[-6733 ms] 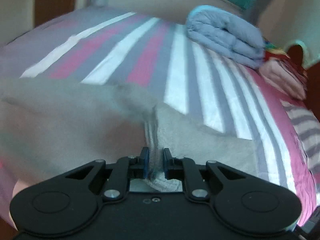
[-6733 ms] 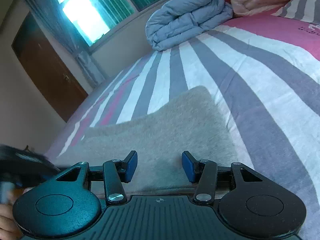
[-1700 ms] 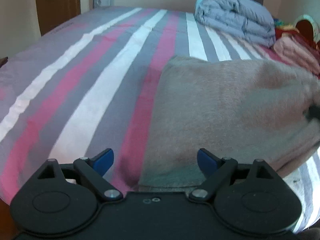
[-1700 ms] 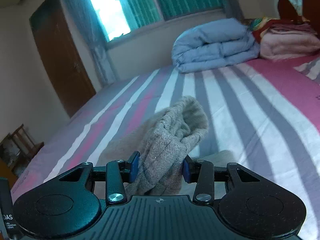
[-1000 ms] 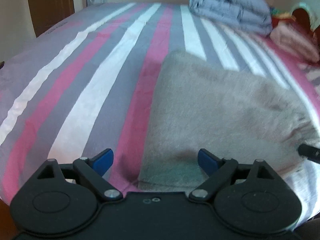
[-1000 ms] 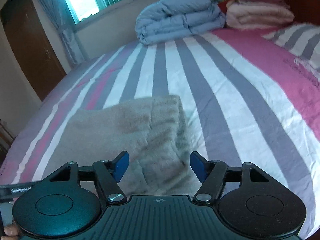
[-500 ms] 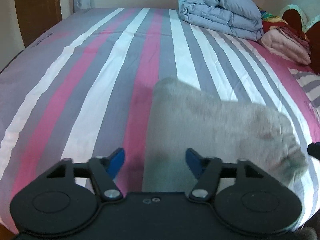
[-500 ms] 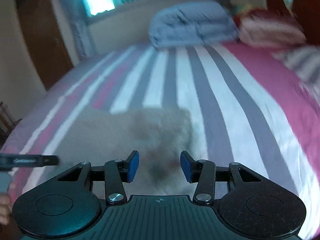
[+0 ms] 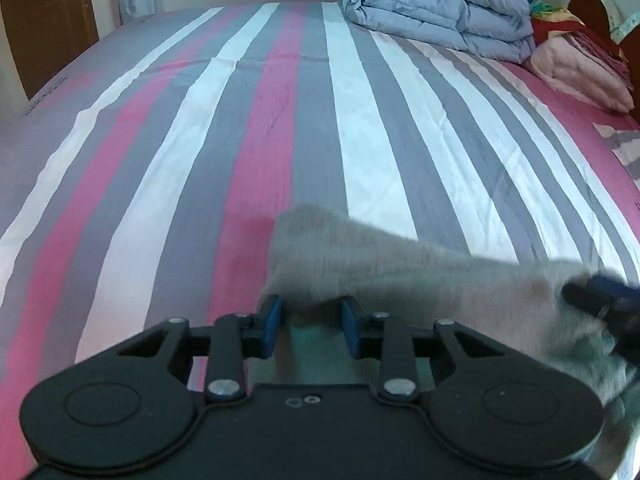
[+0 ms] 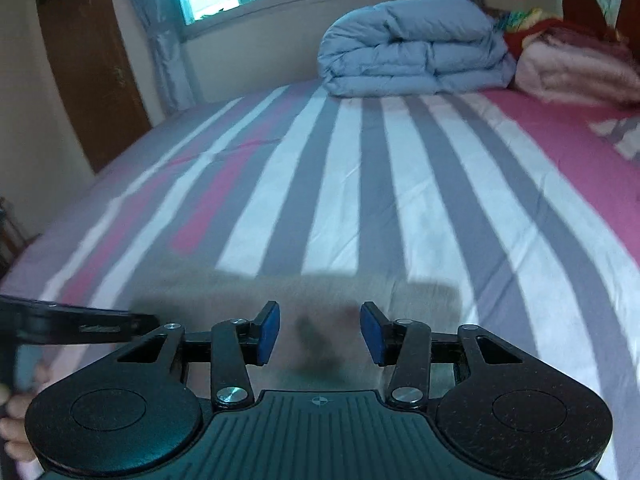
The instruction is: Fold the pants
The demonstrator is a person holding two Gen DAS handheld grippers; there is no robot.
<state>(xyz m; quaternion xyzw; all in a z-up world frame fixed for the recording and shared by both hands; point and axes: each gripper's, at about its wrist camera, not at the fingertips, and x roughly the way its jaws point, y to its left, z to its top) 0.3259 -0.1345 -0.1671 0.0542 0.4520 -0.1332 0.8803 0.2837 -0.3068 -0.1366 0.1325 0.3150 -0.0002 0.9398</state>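
Both grippers at the near edge of the folded pants (image 9: 420, 276), low in both frames on the striped bed (image 9: 304, 120).
Left gripper (image 9: 310, 320) closing with cloth between its pads, grip unconfirmed; right gripper (image 10: 319, 332) part open over cloth, not pinching. Risk: catching only the top layer, so the fold slides apart.

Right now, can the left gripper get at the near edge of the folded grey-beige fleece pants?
Probably yes: the left gripper is closing around the grey-beige fleece pants, whose edge lies between its blue pads, and nothing blocks it.
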